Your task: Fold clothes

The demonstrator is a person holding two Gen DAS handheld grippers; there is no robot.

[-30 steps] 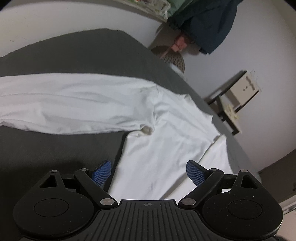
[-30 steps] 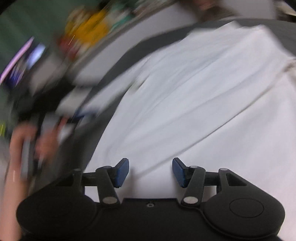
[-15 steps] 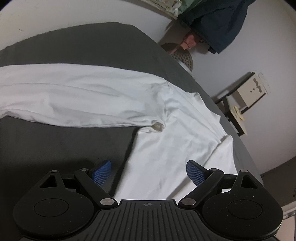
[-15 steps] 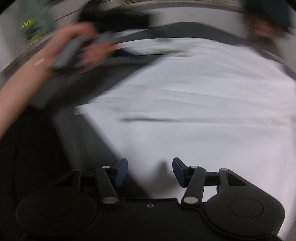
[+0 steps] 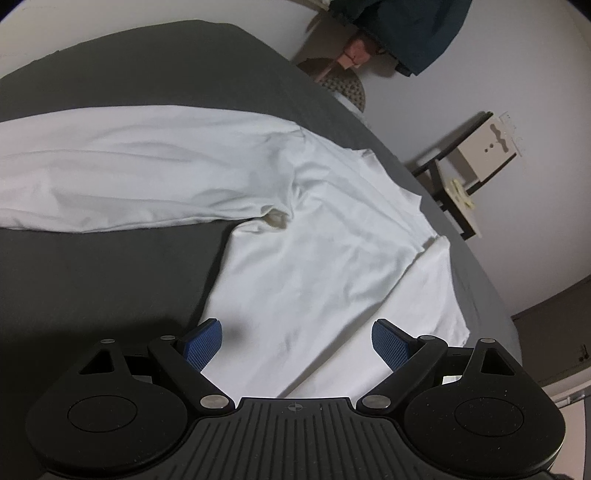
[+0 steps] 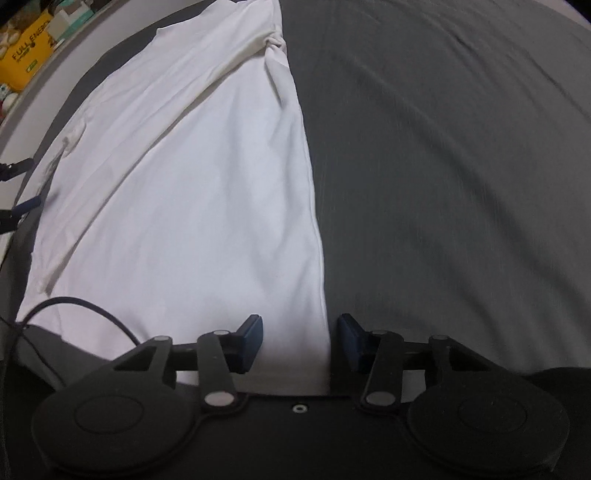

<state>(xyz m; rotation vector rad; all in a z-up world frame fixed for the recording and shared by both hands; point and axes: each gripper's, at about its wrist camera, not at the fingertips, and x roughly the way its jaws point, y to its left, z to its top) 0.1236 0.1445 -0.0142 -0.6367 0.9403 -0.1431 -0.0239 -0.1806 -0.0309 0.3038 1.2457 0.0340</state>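
Observation:
A white long-sleeved shirt (image 5: 314,258) lies spread on the dark grey bed (image 5: 110,280), one sleeve (image 5: 129,173) stretched out to the left. My left gripper (image 5: 295,341) hovers wide open over the shirt's near part, nothing between its blue pads. In the right wrist view the same shirt (image 6: 184,192) fills the left half, its straight side edge running down toward me. My right gripper (image 6: 301,341) sits over that edge near the hem; its jaws are closing with the cloth edge lying between them, and the pads are still apart from it.
The grey bed sheet (image 6: 443,184) spreads to the right of the shirt. A dark garment (image 5: 406,33) hangs on the wall beyond the bed, with a small shelf unit (image 5: 476,162) beside it. A black cable (image 6: 81,310) crosses the shirt corner. A yellow box (image 6: 26,55) stands far left.
The right gripper swung fast across the shirt to its side edge and its jaws narrowed. The left gripper tilted slightly, staying open over the shirt.

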